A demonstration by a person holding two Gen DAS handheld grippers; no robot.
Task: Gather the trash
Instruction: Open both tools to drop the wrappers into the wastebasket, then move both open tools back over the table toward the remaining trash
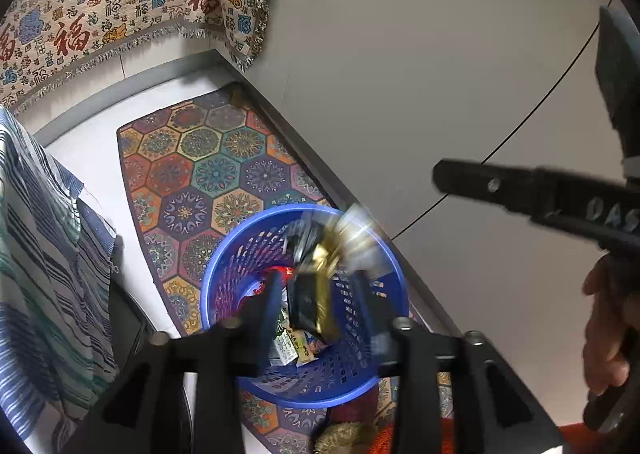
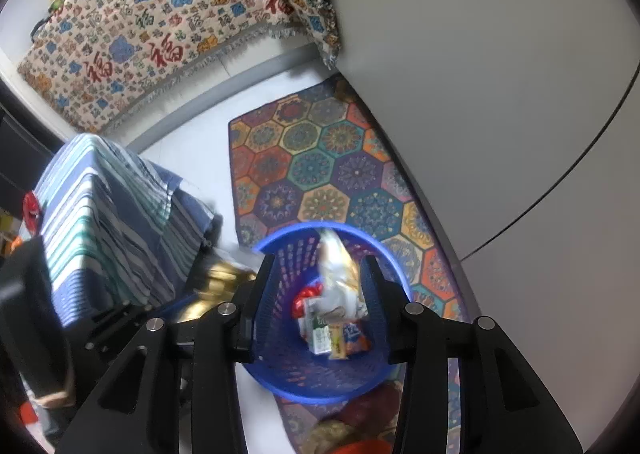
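Two hand-held grippers hang over a blue perforated basket (image 1: 240, 250) that stands on a hexagon-patterned rug (image 1: 208, 173). In the left wrist view the left hand-held gripper (image 1: 318, 296) has its jaws spread apart; a black-and-gold wrapper (image 1: 312, 294) lies in the gap between them, blurred, and the pads do not press on it. Just above it a second, pale and shiny piece of trash (image 1: 356, 234) is smeared by motion over the basket's rim. At the right of this view the right hand-held gripper's black finger (image 1: 500, 185) reaches in, with a hand (image 1: 604, 326) on its grip.

In the right wrist view the right hand-held gripper (image 2: 316, 294) also stands with jaws spread, and a whitish plastic wrapper (image 2: 336, 270) hangs blurred between them, clear of the pads, above the basket's (image 2: 280, 366) inside. On the basket floor lie small packets: a white-and-green one (image 2: 318, 336), an orange-and-blue one (image 2: 354, 336) and something red (image 2: 304, 296). To the left, a gold blur (image 2: 218, 286) shows beside the basket.

Beyond the basket the rug (image 2: 320, 157) runs along a grey wall (image 2: 480, 93). To the left stands something covered by a blue-and-green striped cloth (image 2: 104, 213). Farthest off, a cream cloth printed with red and blue characters (image 2: 160, 25) hangs over a piece of furniture.
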